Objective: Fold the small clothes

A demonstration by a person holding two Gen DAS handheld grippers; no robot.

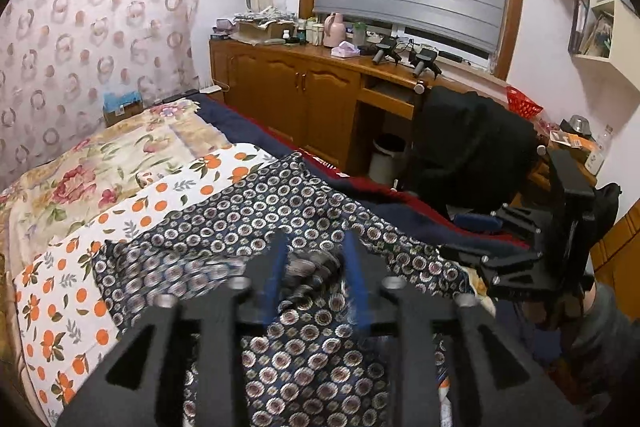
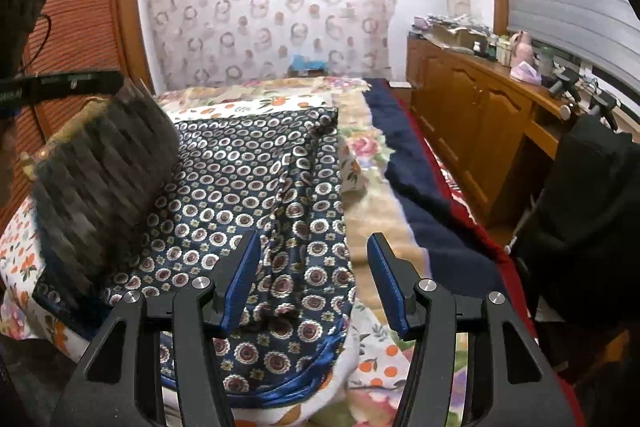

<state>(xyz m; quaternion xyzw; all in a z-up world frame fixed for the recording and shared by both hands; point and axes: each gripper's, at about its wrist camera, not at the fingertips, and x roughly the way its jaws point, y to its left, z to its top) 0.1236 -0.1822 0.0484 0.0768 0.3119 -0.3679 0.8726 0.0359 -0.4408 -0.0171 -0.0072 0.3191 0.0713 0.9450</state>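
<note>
My left claw (image 1: 316,259) stands part open over the patterned cloth (image 1: 280,211), blurred fabric between its pads, while my right claw (image 2: 314,283) gapes empty above it.

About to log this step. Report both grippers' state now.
Left gripper: open, patterned garment beneath, nothing held.
Right gripper: open, nothing held.

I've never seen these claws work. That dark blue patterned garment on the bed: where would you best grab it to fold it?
Probably at the near hem, where the shiny blue trim edges the patterned garment. It hangs over the bed's front edge, so a claw could come from the front and slip one finger under it. The right claw is open above that end.
</note>
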